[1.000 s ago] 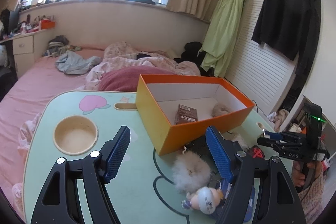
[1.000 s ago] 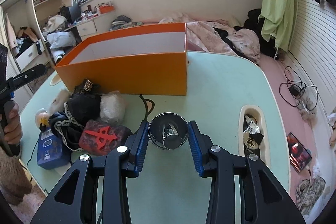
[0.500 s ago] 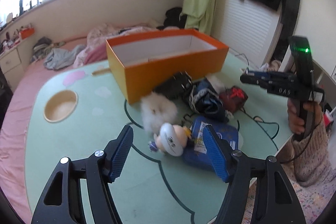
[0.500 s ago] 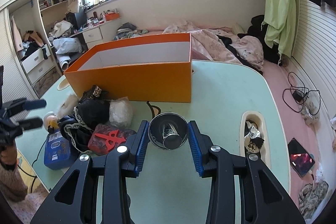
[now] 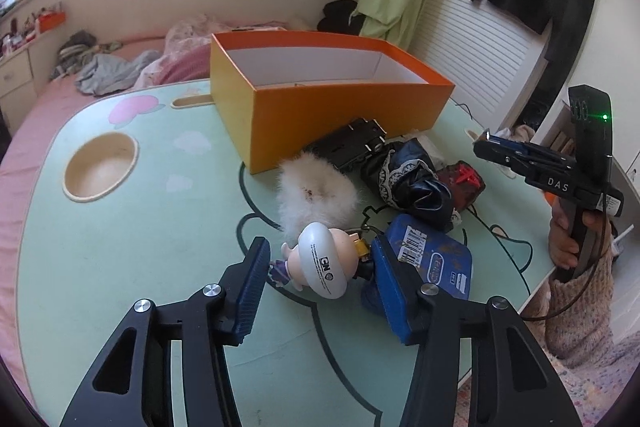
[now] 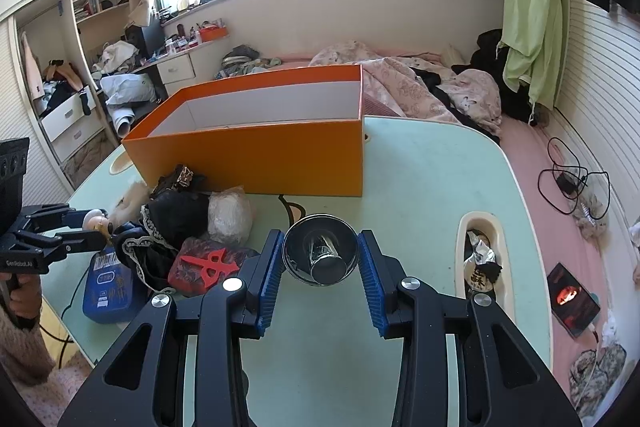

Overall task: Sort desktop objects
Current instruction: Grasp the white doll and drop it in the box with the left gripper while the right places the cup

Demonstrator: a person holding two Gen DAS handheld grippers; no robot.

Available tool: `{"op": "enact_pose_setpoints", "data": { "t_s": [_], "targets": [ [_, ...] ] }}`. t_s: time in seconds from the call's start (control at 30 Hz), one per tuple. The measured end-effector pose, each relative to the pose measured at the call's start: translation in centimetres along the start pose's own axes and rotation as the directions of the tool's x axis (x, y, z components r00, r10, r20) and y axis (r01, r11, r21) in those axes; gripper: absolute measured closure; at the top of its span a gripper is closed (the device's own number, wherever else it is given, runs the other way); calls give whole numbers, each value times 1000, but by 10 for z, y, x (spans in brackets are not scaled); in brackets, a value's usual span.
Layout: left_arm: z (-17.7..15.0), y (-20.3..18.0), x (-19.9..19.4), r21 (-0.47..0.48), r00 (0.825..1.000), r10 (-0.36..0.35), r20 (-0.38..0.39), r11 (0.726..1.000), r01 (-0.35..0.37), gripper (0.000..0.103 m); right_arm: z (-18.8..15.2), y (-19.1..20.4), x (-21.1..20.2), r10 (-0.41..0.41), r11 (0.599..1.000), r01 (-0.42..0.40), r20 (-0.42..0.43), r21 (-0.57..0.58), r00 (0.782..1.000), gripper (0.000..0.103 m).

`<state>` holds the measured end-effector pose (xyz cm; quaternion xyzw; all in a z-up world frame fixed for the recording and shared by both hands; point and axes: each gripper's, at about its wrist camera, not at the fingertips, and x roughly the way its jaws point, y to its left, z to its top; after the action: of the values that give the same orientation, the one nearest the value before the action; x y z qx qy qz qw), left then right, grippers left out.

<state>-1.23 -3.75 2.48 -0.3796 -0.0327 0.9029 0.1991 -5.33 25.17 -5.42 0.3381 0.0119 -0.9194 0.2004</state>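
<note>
A toy figure with a white helmet lies on the mint table. It sits between the fingers of my left gripper, whose jaws are closing; I see no pad pressing on it. A white fluffy ball, a blue tin, black lace cloth and a red-emblem pouch crowd behind it. The orange box stands open beyond them. My right gripper is shut on a shiny metal cup, held above the table in front of the orange box.
A round recess is sunk into the table's left side. A slot recess on the right holds wrappers. A clear bag lies by the pile. A pink bed with a cable and a phone flanks the table.
My left gripper swung from the orange box down to the toy figure, and its jaws narrowed around it. The right gripper kept still with the metal cup.
</note>
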Motion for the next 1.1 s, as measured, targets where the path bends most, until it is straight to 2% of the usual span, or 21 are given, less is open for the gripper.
{"op": "enact_pose_setpoints", "data": {
  "t_s": [0.2,0.33,0.4,0.5,0.57,0.63,0.7,0.77,0.9,1.0,1.1],
  "targets": [
    [14,0,-33,4,993,-8,119,1000,8,52,0,0,-11,13,1000,-13,56,-1,998,64],
    [39,-7,-47,26,982,13,187,1000,-18,52,9,6,-15,58,998,-57,89,-10,994,64],
    [56,-11,-49,34,975,28,219,999,-36,52,23,12,-11,69,997,-67,91,-25,993,64],
    [93,-15,-48,33,963,37,265,998,-47,52,51,27,-6,26,998,-20,107,-56,994,64],
    [120,-14,-42,16,958,38,283,999,-44,52,71,38,0,20,997,-12,106,-75,994,64],
    [141,-13,-31,-13,952,71,299,997,-70,52,93,46,9,19,996,-8,107,-94,994,64],
    [155,-12,-17,-32,948,89,306,996,-84,52,108,48,21,-5,995,17,122,-102,993,64],
    [160,-8,3,-48,951,75,301,997,-63,52,119,42,39,1,997,8,125,-71,992,64],
    [151,2,34,-72,964,65,256,996,-47,52,114,21,66,-16,1000,16,123,0,992,64],
    [142,8,50,-69,972,100,214,994,-87,52,105,13,79,-24,1000,23,65,15,998,64],
    [140,13,60,-72,972,139,192,989,-127,52,103,13,82,-46,999,46,53,-10,998,64]
  ]
}}
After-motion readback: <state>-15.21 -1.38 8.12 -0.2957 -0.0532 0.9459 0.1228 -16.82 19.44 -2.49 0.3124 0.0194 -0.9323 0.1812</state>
